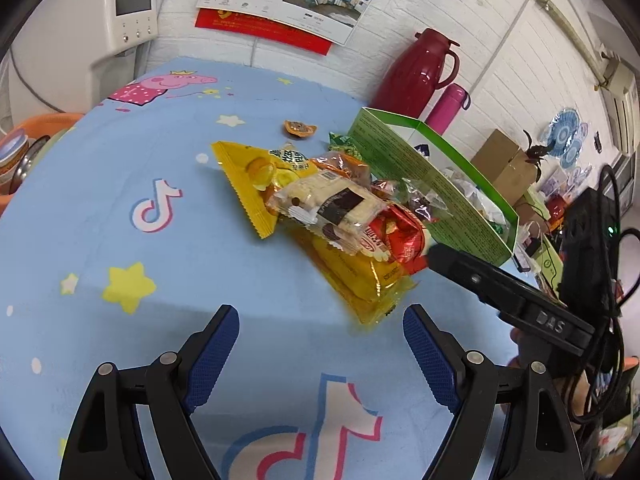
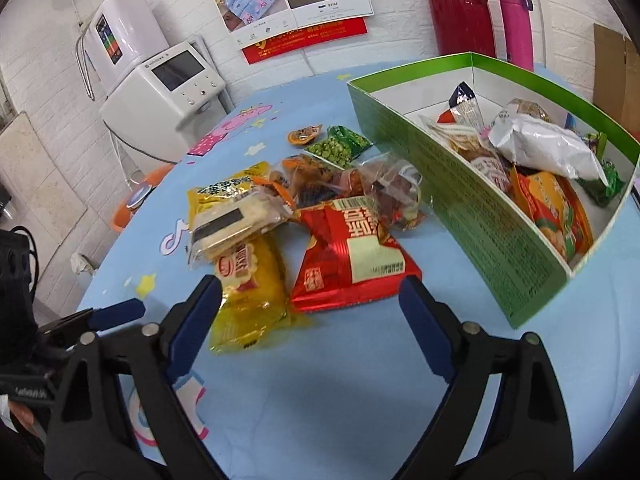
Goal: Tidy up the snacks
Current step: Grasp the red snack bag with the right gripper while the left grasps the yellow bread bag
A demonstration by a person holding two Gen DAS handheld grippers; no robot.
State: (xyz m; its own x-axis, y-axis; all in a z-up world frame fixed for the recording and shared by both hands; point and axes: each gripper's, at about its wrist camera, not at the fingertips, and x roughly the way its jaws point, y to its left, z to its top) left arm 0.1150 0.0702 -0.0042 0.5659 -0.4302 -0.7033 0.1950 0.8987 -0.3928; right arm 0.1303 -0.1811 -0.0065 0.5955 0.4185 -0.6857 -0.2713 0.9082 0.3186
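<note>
Red snack packet (image 2: 352,252) just ahead of the wide-open, empty right tongs (image 2: 310,300); left tongs (image 1: 320,334) likewise agape.

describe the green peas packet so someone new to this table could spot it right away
Start at the green box on the blue tablecloth; loose snacks are piled to its left. At the pile's far edge lies the green peas packet, the only green wrapper outside the box, beside a small orange jelly cup.

Right claw (image 2: 310,294) gapes above a red snack packet (image 2: 352,256) beside the green box (image 2: 472,200)
</note>
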